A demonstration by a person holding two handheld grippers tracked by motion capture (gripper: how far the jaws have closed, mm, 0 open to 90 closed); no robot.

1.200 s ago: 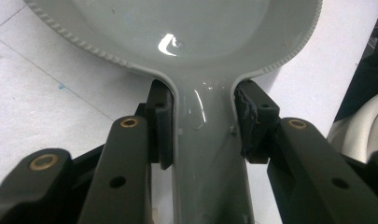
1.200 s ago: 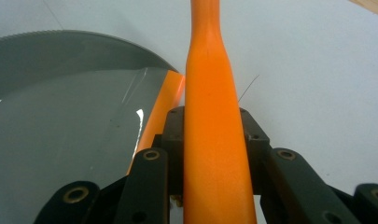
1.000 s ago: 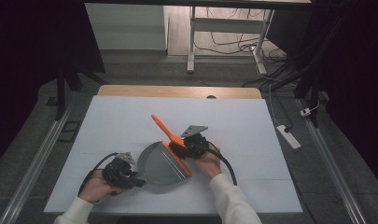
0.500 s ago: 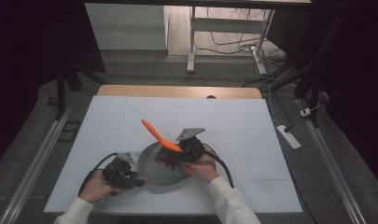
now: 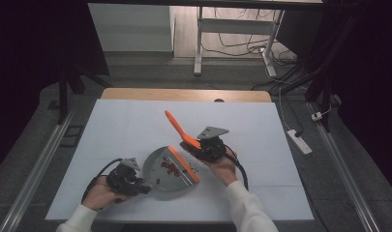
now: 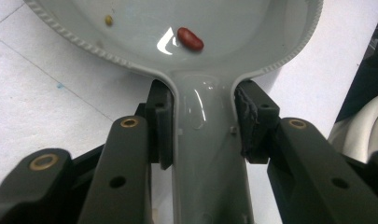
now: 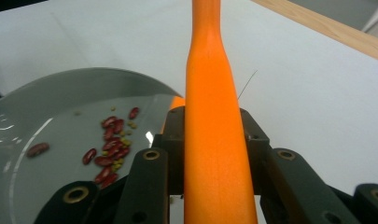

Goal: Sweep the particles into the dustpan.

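A grey dustpan [image 5: 159,178] with an orange front lip lies on the white table top, tilted, and red beans [image 5: 170,167] are heaped inside near the lip. My left gripper [image 5: 141,186] is shut on the pan's grey handle [image 6: 203,154], one pad [image 6: 161,121] on each side. A single red bean [image 6: 190,38] lies in the pan bowl just beyond the jaws. My right gripper [image 5: 197,148] is shut on an orange brush handle [image 5: 176,126], held just right of the pan and pointing up and left. The orange handle [image 7: 212,116] runs between the jaws, with beans [image 7: 112,149] below left.
The white sheet [image 5: 261,135] covers the table, with a wooden strip [image 5: 184,94] along the far edge. A power strip [image 5: 300,141] and cables lie on the floor to the right. Metal rails [image 5: 38,169] flank the table.
My right gripper has lifted the orange brush off the dustpan and moved it up and right, which uncovers the beans in the pan. The left gripper and pan have stayed put.
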